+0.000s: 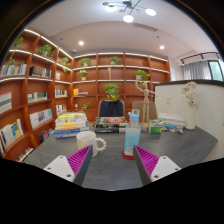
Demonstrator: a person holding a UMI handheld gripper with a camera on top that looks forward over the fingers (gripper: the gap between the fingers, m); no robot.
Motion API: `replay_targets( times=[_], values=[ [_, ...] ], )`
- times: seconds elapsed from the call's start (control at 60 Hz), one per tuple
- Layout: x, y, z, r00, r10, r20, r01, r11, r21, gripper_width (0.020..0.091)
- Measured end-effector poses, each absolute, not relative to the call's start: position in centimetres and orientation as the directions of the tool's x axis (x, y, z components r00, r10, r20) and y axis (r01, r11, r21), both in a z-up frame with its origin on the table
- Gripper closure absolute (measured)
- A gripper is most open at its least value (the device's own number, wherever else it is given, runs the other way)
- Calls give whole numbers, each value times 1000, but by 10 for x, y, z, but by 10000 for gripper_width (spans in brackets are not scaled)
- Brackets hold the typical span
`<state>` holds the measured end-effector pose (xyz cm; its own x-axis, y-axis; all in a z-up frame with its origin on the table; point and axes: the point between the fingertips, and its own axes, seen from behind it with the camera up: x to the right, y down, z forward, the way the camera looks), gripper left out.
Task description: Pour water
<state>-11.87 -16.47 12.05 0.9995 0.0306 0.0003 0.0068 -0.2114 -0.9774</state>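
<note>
While hovering low over the dark grey bench [110, 165], jaws spread wide apart, gripping nothing, magenta pads [79, 159] facing inward across a broad gap. Gripper [112, 160] aimed along the bench. Just ahead of the fingers at 12 o'clock, slightly toward the right finger, a clear bottle with a pale blue label [132, 138], upright on the bench, untouched. At 11 o'clock, beyond the left finger, a white mug [88, 140], resting on the bench, well apart from the bottle. Farther back at 10 o'clock, a stack of colourful boxes [69, 124]. At 1 o'clock past the bottle, small items too blurred to name. Behind the bench, a blue chair [111, 108]. Along the far wall and the 9 o'clock side, lit bookshelves [35, 85] with books and potted plants.
</note>
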Motion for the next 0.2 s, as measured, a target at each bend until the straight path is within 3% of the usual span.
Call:
replay_targets(
  times=[0.2],
  values=[
    [-131, -174, 118, 999, 51, 12, 22, -214, -977, 299]
  ],
)
